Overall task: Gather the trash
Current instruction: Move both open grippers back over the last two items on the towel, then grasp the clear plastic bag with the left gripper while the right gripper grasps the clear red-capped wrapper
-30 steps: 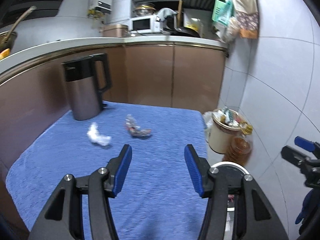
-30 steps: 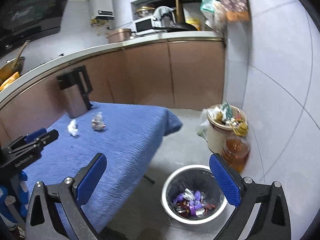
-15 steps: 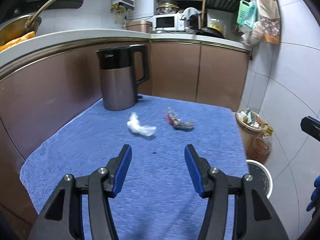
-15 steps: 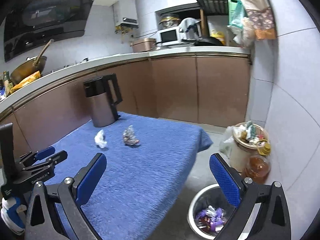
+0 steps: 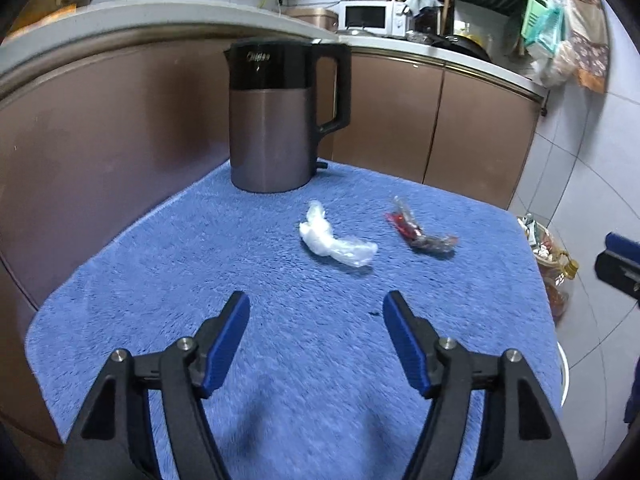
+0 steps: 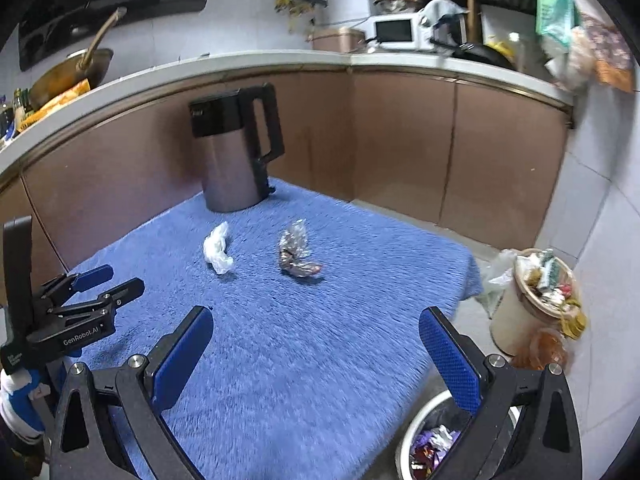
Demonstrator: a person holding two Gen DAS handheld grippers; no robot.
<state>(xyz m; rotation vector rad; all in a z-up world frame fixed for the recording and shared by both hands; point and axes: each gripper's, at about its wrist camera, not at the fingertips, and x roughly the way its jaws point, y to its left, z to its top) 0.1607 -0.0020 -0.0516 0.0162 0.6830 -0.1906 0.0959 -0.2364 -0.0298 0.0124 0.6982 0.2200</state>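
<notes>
Two scraps of trash lie on the blue towel-covered table (image 5: 168, 288): a crumpled white plastic piece (image 5: 334, 238) (image 6: 217, 249) and, to its right, a shiny red-and-silver wrapper (image 5: 420, 232) (image 6: 295, 250). My left gripper (image 5: 316, 316) hovers over the towel short of the white piece, its jaws opening with nothing between them. My right gripper (image 6: 316, 334) stands wide open and empty over the table's right part. A metal trash bin (image 6: 424, 444) holding wrappers sits on the floor under the right gripper's right finger.
A grey-and-black electric kettle (image 5: 280, 120) (image 6: 236, 152) stands at the back of the table against brown cabinets. A full beige bin (image 6: 532, 300) and an amber bottle (image 6: 540, 352) sit on the floor by the tiled wall. The left gripper's body (image 6: 68, 320) shows at the right wrist view's left.
Both grippers swung left from the floor bin toward the table and closer to the two scraps and the kettle. The left gripper's jaws have widened.
</notes>
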